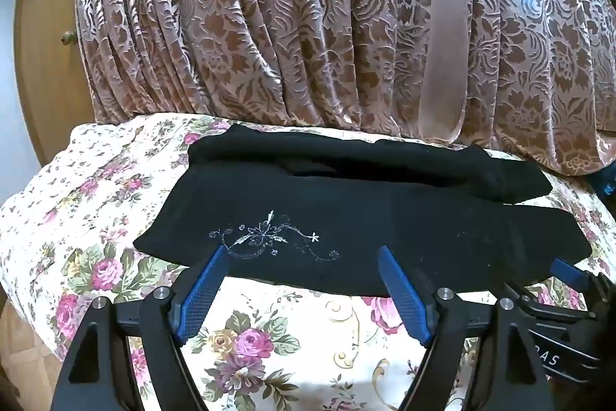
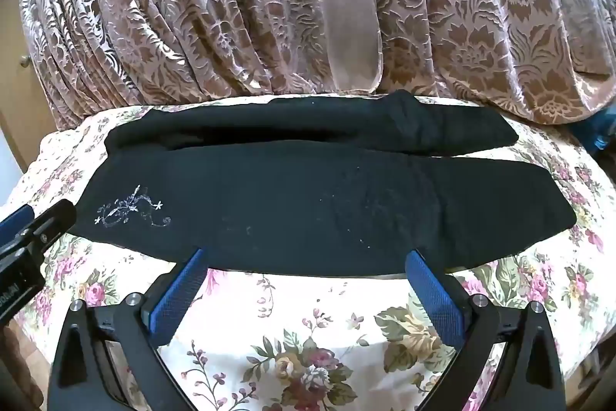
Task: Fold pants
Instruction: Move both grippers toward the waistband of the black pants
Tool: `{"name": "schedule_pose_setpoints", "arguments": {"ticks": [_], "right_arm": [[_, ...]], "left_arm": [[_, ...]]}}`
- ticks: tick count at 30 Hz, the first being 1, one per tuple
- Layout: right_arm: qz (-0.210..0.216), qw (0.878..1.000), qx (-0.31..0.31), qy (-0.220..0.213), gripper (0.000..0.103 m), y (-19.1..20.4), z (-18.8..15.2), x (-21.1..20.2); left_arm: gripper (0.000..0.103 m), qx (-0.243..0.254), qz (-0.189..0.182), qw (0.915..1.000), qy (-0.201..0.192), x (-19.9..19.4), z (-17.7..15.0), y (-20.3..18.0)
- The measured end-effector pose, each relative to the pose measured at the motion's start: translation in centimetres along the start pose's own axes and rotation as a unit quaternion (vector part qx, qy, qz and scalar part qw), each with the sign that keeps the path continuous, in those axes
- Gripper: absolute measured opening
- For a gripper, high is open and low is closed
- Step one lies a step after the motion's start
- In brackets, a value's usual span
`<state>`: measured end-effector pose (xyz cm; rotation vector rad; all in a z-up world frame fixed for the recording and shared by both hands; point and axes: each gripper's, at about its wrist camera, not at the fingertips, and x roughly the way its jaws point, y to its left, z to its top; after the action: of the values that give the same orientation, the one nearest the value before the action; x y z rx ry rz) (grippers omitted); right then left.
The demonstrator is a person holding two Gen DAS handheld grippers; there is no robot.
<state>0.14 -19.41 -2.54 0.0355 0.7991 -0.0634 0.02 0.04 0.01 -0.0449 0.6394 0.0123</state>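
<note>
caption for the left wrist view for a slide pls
Left gripper open at the near edge of black pants spread on a floral bedspread, patterned curtain behind.

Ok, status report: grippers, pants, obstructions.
Left gripper open, right gripper open, both at near edge. Black pants flat on floral bedspread, legs side by side. Nothing on them.

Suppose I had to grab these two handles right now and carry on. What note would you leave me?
Left gripper: open, holding nothing, fingers at the near edge of the black pants, by the white embroidery.
Right gripper: open, holding nothing, at the same near edge, further toward the leg ends.
Pants: spread lengthwise across the floral bedspread, legs side by side, patterned curtain behind.
Done: pants laid out.
Left: probably grip the near edge and fold; no fold is visible yet.
</note>
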Motion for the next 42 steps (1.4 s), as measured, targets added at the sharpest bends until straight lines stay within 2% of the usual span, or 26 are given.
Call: {"name": "schedule_pose_setpoints", "arguments": {"ticks": [16, 20, 28, 42], "right_arm": [[0.010, 1.000, 0.019, 0.010, 0.103, -1.2, -0.4, 0.9], [0.014, 1.000, 0.020, 0.012, 0.103, -1.3, -0.6, 1.1], [0.016, 1.000, 0.022, 0.016, 0.103, -1.1, -0.8, 1.2], [0.019, 0.999, 0.021, 0.018, 0.103, -1.1, -1.1, 1.2]], "left_arm": [[0.082, 0.001, 0.010, 0.9997, 0.020, 1.2, -0.2, 0.0], [0.082, 0.014, 0.018, 0.9985, 0.050, 1.2, -0.2, -0.2], [0.082, 0.020, 0.019, 0.9992, 0.029, 0.4, 0.0, -0.4], [0.082, 0.020, 0.028, 0.9991, 0.024, -0.3, 0.0, -0.1]]}}
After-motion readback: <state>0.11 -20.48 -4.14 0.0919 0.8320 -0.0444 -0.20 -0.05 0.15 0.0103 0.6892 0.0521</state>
